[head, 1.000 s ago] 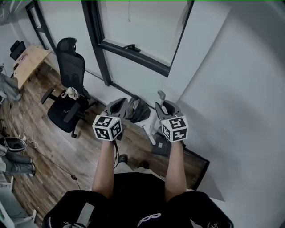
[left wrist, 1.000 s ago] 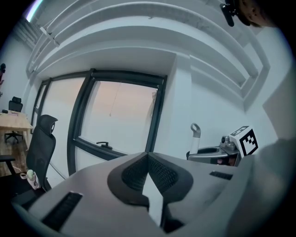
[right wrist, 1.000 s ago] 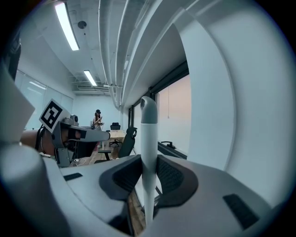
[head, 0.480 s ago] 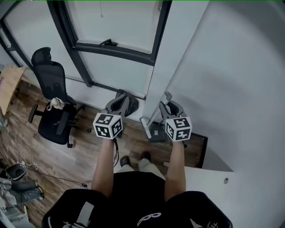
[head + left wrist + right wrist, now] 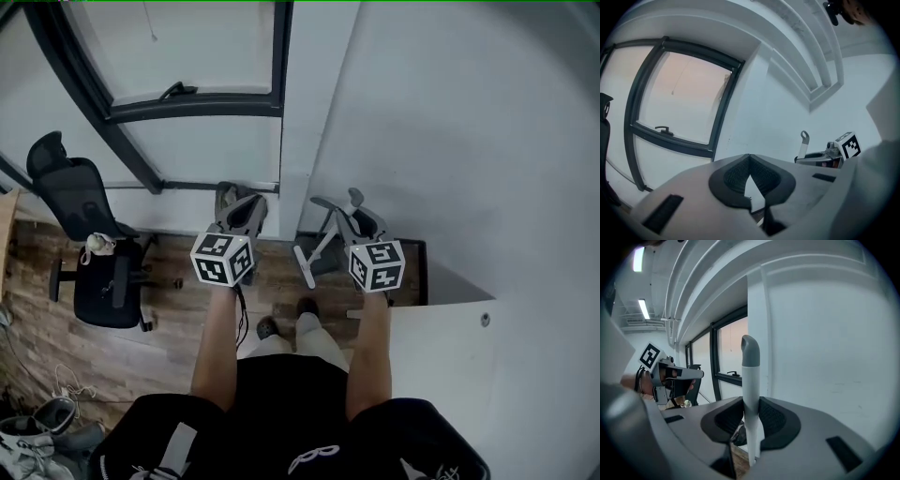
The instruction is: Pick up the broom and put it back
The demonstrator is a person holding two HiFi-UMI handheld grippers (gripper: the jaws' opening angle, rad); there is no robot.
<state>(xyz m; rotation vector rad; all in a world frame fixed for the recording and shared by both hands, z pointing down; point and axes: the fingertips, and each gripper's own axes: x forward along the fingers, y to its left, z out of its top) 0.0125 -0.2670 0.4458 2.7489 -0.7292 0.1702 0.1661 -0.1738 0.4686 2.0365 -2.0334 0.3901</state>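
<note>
a: where's the broom (image 5: 751,380) at this moment?

b: in the right hand-held gripper (image 5: 751,404). its jaws are clamped on the white handle, a little below the grey cap. in the head view the rest of it slants down toward 7 o'clock, close to the corner of the wall (image 5: 450,141). i can't tell whether its head touches the floor (image 5: 187,319).

a: and the left hand-held gripper (image 5: 749,159)?

b: jaws together, nothing between them, at 9 o'clock of the right one and apart from the handle.

a: so what could go wrong?

b: mostly the grip, i think. it's one pinch high up on a smooth round stick, with all the weight hanging below. a quick swing could make the broom pivot or slide through the pads, and nothing on the left is ready to catch it.

a: anything in the way?

b: a dark object (image 5: 328,264) sits at the foot of the wall, right where the lower end hangs, so the head could snag on it. the cap is also near the wall at 12 o'clock and could knock against it. and if the broom gets leaned too steeply on that bare wall, i'd expect it to skate sideways and fall.
</note>
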